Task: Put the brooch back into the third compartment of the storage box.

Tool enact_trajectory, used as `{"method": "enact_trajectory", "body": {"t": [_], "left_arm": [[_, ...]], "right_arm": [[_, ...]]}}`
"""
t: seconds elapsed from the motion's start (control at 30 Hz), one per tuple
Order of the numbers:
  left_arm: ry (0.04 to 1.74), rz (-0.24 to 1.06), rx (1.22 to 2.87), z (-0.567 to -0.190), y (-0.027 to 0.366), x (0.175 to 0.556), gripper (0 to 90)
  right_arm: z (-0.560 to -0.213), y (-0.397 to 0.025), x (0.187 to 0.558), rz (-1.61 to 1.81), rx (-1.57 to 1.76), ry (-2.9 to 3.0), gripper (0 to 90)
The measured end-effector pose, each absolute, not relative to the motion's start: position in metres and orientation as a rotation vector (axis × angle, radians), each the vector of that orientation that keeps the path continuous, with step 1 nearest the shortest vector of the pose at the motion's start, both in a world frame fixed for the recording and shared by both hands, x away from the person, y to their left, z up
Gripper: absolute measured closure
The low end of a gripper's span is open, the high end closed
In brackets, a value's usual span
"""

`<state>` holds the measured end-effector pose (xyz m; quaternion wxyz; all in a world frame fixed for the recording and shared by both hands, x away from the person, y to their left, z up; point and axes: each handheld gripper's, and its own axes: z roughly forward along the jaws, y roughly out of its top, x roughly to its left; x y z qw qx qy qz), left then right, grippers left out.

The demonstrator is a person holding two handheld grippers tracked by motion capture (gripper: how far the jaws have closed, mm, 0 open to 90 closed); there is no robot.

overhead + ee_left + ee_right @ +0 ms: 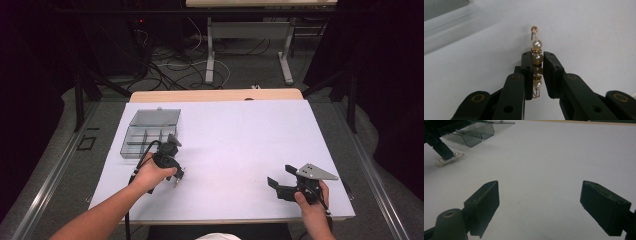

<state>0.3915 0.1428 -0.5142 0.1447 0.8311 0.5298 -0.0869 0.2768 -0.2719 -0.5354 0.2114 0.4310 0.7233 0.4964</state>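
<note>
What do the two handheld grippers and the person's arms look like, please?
Both grippers are black. The left gripper trails a black cable; its fingers are flat bars with small screw holes. The right gripper carries a grey three-cornered plate. The forearms are bare, with no sleeves or gloves.

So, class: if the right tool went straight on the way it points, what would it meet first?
Probably nothing soon: the right tool, jaws wide open, faces bare white table; its far edge comes first, though depth is unclear.

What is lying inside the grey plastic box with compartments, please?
The visible compartments of the box look empty. The left claw and hand hide its near corner. The pearl pin lies outside, between that claw's jaws.
</note>
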Motion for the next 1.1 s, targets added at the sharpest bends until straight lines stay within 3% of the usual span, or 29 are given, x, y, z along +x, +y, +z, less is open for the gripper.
{"method": "enact_trajectory", "body": {"t": [1.1], "left_arm": [[1.47,-0.116,2.347,-0.483,0.155,0.394,79.6]], "right_arm": [[-0.536,-0.273,0.277,1.377,1.186,2.007,15.1]]}}
